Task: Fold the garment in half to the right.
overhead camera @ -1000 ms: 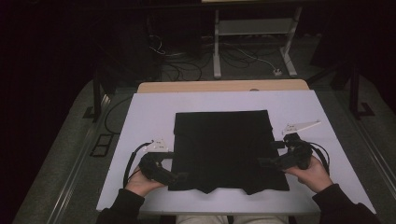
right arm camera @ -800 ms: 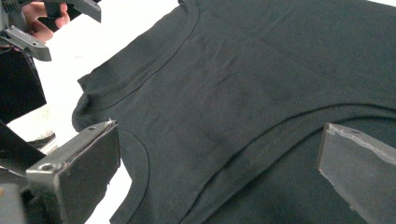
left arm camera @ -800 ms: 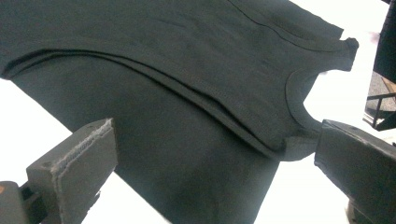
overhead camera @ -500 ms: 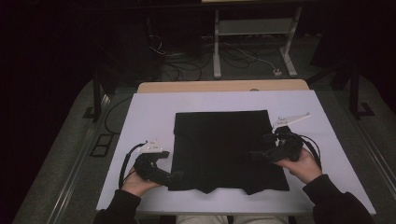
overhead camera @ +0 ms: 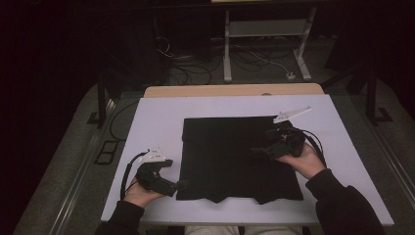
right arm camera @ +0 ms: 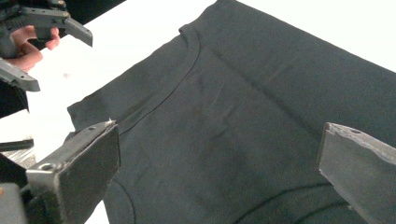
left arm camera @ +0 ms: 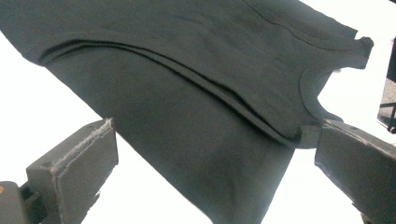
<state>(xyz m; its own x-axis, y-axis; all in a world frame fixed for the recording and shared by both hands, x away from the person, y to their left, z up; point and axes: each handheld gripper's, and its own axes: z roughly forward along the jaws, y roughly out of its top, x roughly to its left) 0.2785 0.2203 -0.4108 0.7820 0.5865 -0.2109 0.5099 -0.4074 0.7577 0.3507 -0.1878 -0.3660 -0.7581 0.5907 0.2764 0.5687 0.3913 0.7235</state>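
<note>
A black garment (overhead camera: 240,159), folded into a rough rectangle, lies flat in the middle of the white surface (overhead camera: 151,122), its neckline edge toward the person; in the left gripper view the folded layers (left arm camera: 187,88) show as stacked hems, with the curved neck opening at the right.

The left gripper (overhead camera: 178,185) sits low at the garment's near left corner, just beside the cloth edge; its jaws are spread wide apart in its own view, with the garment's folded corner lying between them and nothing pinched. The right gripper (overhead camera: 257,151) is over the right half of the garment, held in the person's right hand (overhead camera: 306,161); its jaws too stand well apart, the cloth (right arm camera: 243,116) spread under them, not clamped. In the right gripper view the left gripper (right arm camera: 44,42) shows far off at the upper left, beyond the neckline.

Nothing lies on the garment or between the grippers and the cloth; a cable (overhead camera: 128,171) loops from the left gripper across the bare surface. Past the far edge runs a wooden strip (overhead camera: 235,90); behind it, on the dark floor, stand a metal frame (overhead camera: 266,39) and loose wires (overhead camera: 195,61).
</note>
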